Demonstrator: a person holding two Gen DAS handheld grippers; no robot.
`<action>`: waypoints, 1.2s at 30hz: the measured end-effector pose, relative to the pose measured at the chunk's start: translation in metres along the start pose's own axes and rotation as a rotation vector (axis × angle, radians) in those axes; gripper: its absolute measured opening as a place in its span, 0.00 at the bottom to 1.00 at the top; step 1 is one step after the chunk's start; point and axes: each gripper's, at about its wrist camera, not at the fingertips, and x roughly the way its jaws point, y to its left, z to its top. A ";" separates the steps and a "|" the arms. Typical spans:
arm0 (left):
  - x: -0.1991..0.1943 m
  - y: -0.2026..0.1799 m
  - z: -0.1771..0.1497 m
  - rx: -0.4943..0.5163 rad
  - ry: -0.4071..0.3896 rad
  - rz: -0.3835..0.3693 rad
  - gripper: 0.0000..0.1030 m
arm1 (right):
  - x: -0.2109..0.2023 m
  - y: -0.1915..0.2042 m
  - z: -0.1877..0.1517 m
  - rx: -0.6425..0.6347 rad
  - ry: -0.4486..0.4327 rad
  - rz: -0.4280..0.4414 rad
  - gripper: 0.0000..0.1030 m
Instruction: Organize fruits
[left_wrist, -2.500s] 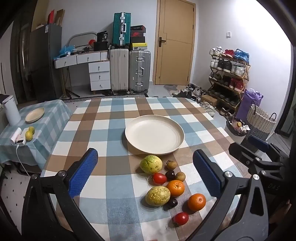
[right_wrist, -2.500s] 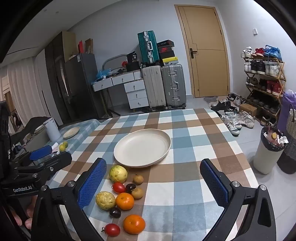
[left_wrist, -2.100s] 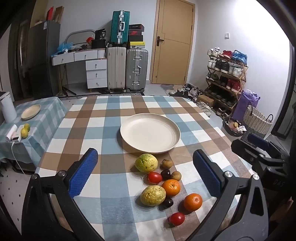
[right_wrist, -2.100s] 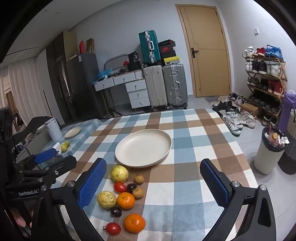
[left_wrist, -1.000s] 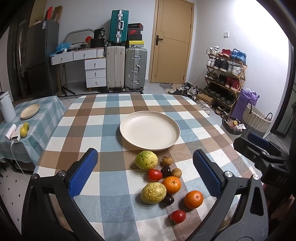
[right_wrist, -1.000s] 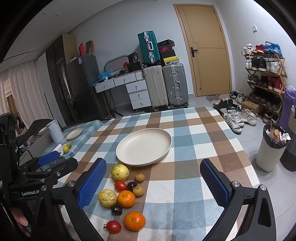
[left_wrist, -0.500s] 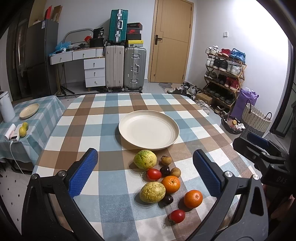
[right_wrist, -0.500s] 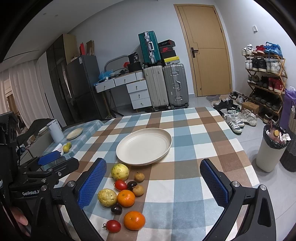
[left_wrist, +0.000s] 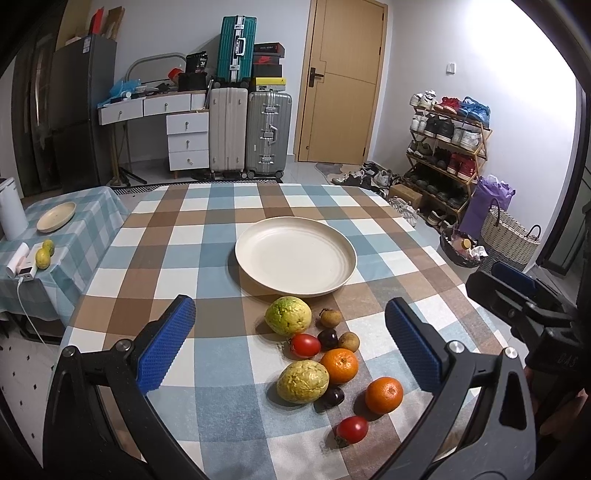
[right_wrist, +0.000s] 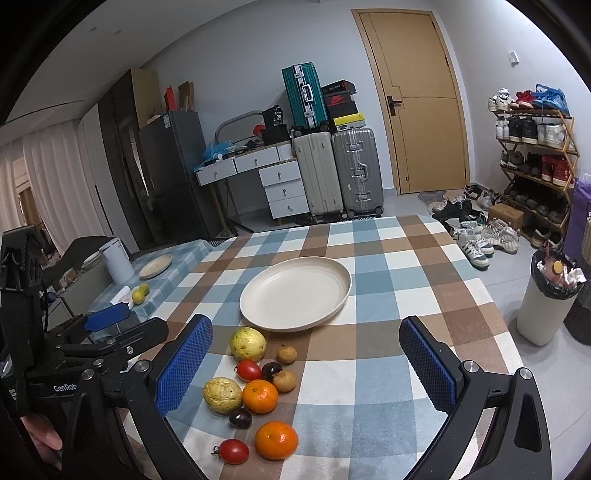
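Checked cloth in blue, brown and white covers the worktop (left_wrist: 177, 251), with suitcases, a door and a shoe rack beyond it. An empty cream plate (left_wrist: 295, 256) sits mid-worktop, and the fruit lies in a loose cluster just in front of it: a green-yellow guava (left_wrist: 288, 315) nearest the rim, a second, yellower guava (left_wrist: 303, 381) further forward, two oranges (left_wrist: 339, 365), two tomatoes (left_wrist: 305, 345), a couple of dark plums (left_wrist: 328, 338) and small brown longans (left_wrist: 330, 317).

Both tools hover above the near edge with nothing between their blue pads: the left tool (left_wrist: 290, 345) has its jaws spread wide, and so does the right tool (right_wrist: 306, 363).

Nothing is on the plate yet, so the step in hand looks like choosing a first fruit. The guava by the rim seems a sensible start, being large, exposed on its plate side and a short carry away. Coming down so the pads straddle its widest part, and closing gently, should keep it from squirting out. The round fruits touch or nearly touch, so a jaw pushed between them could nudge a tomato or plum rolling toward the edge; outer pieces first is probably safest.
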 end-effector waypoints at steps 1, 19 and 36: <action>0.001 -0.001 -0.003 0.000 0.000 -0.001 1.00 | 0.000 0.000 0.000 -0.001 0.000 0.002 1.00; 0.029 -0.002 -0.033 -0.024 0.104 -0.064 1.00 | 0.008 -0.002 -0.007 0.007 0.031 0.006 1.00; 0.097 0.030 -0.060 -0.141 0.322 -0.234 0.95 | 0.049 -0.025 -0.027 0.060 0.116 -0.002 1.00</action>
